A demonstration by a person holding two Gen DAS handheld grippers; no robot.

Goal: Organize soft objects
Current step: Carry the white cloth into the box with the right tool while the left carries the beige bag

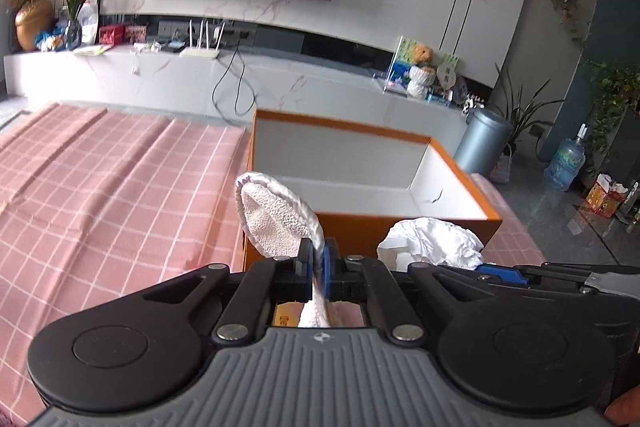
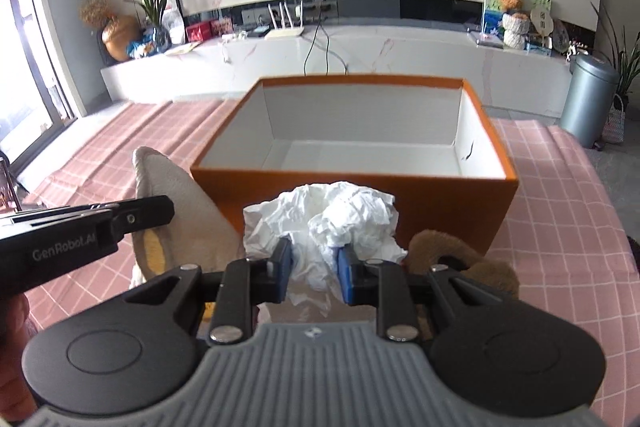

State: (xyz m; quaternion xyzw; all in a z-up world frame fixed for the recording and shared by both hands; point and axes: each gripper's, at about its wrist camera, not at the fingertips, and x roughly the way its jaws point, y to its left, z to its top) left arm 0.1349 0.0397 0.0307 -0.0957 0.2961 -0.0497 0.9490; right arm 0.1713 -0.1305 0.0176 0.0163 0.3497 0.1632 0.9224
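Pink checked tablecloth [image 2: 560, 187] covers the table. On it stands the orange box [image 2: 420, 203], white inside, open-topped; nothing shows on the part of its floor visible from either wrist view.

Both grippers sit on the near side of the box, below its near rim, each with a soft item.

Left gripper [image 1: 318, 277]: jaws closed right down on the edge of a white terry-lined slipper-like piece [image 1: 272, 215]. The piece stands up from the pads and partly flops over the box's near-left corner. Grip is thin, on the hem only.

Right gripper [image 2: 314, 277]: jaws narrow, pressing the base of a crumpled white paper wad [image 2: 340, 215]. The bulk of the wad stands forward of the pads, in front of the orange wall.

A brown plush thing [image 2: 452, 251] lies just beside the right gripper, not held.

Judgement on the step: carry both items over the near wall and drop them inside.
- Lift high enough that dangling fabric clears the rim; the slipper piece hangs below the left pads too.
- Keep the two grippers apart; they are close side by side.
- Release over the middle of the floor, not at the wall.
- Paper wad is light and springy; open the jaws fully so it does not cling.
- Box may slide if bumped.
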